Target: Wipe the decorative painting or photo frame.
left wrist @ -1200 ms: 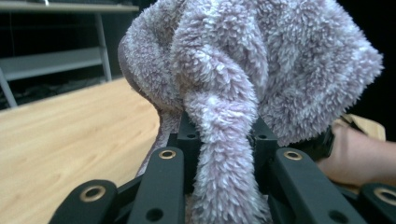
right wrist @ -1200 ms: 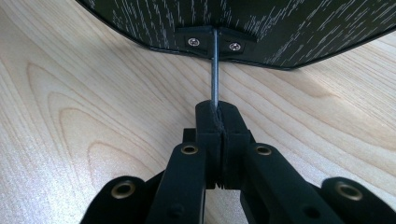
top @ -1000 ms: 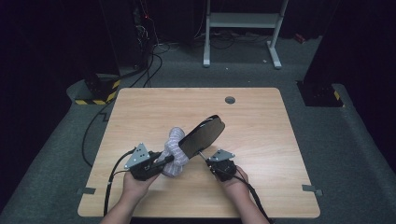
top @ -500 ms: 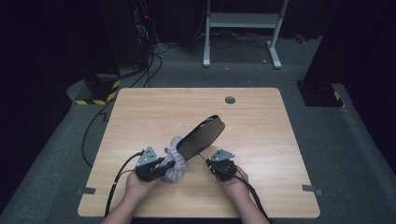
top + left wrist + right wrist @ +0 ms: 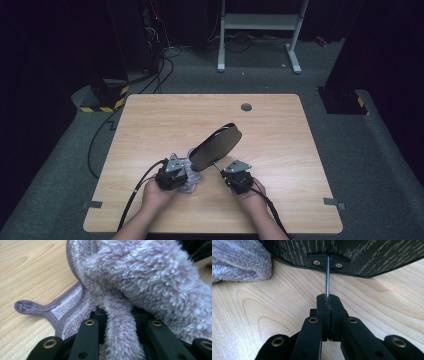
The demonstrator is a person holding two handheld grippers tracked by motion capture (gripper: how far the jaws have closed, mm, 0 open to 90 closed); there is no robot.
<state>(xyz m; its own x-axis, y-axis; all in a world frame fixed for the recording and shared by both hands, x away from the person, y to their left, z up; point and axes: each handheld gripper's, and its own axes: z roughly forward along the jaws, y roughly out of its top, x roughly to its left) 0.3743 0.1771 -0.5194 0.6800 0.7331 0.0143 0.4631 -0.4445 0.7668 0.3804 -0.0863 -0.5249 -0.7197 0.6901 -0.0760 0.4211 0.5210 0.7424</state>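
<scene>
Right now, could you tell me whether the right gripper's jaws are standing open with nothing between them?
No, the right gripper has its jaws shut on the thin metal rod of the dark panel.

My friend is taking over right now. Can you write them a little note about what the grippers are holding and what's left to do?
Left gripper: shut on the fluffy purple cloth, low by the wooden table.
Right gripper: shut on the thin metal rod of the dark oval paddle, holding it tilted up.
Done: both things gripped, cloth beside the paddle.
Left: probably wiping the paddle with the cloth; how much is wiped can't be told.
</scene>
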